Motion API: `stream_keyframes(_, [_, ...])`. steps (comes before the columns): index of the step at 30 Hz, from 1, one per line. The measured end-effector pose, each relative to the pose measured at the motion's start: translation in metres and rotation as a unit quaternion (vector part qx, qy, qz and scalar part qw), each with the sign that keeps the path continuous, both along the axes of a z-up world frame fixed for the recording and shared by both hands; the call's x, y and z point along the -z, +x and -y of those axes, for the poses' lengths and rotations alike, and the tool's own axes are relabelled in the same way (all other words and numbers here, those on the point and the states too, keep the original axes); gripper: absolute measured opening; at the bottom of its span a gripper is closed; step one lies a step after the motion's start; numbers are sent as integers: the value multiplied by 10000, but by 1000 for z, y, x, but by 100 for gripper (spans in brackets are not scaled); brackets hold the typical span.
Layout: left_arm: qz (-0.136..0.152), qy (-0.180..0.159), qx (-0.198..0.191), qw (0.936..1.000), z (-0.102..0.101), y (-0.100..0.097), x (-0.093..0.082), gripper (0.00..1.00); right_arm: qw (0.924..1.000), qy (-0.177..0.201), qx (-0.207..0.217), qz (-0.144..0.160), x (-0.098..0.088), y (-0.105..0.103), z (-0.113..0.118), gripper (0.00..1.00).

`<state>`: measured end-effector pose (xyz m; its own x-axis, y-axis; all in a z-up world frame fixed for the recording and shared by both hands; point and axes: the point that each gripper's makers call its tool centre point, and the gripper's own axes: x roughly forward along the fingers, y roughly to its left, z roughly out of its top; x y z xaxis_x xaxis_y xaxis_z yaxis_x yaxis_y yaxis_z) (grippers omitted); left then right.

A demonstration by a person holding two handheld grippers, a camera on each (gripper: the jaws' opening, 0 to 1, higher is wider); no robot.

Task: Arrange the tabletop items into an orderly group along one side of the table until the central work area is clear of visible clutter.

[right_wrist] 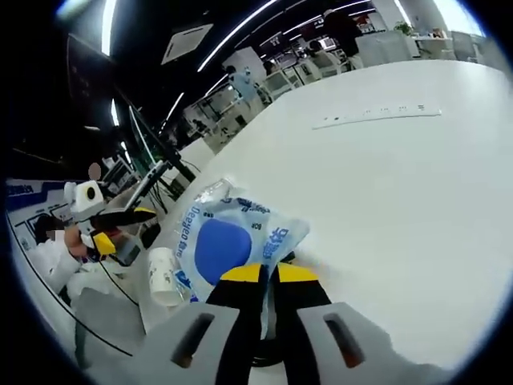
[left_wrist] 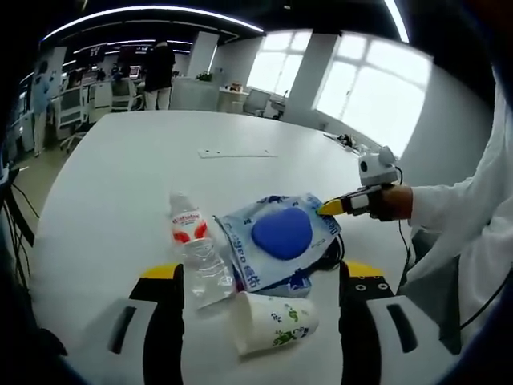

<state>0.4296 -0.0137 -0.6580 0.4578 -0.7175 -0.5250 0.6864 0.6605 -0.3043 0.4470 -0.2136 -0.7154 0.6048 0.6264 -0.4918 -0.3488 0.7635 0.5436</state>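
Observation:
A blue-and-white printed pouch (left_wrist: 276, 237) lies flat on the white table (left_wrist: 144, 160). My right gripper (left_wrist: 330, 208) comes in from the right and pinches the pouch's edge; in the right gripper view its jaws (right_wrist: 268, 274) are shut on that pouch (right_wrist: 228, 241). Left of the pouch, a clear water bottle (left_wrist: 196, 253) with a red label lies on its side. In front of the pouch is a tipped-over paper cup (left_wrist: 272, 321) with green print. My left gripper (left_wrist: 263, 271) stands wide open, its jaws on either side of the cup and bottle. The right gripper view also shows the left gripper (right_wrist: 122, 228), cup (right_wrist: 164, 277) and bottle (right_wrist: 212, 191).
A black cable (left_wrist: 333, 257) runs under the pouch's near corner. A flat socket strip (left_wrist: 236, 152) is set into the table farther out. A white sleeve (left_wrist: 457, 216) is at the right. Desks and a standing person (left_wrist: 158, 72) are far behind.

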Motion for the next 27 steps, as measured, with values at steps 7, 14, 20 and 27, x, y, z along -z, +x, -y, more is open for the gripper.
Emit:
stream_keyframes(7, [47,-58,-2,10000,7,9,-2,72,9999,117,69,-8,0,-1,1,0])
stream_keyframes(14, [149,-52,-23,9999,16,27,-5,58,9996,232,149,-35,1,0,3,0])
stream_keyframes(20, [77,149,-43,9999,24,39,5,44,9995,274,169,-24,-1,1,2,0])
stream_keyframes(27, [-59,265,17,9996,32,43,13,43,9994,300,182,-23,-1,2,2,0])
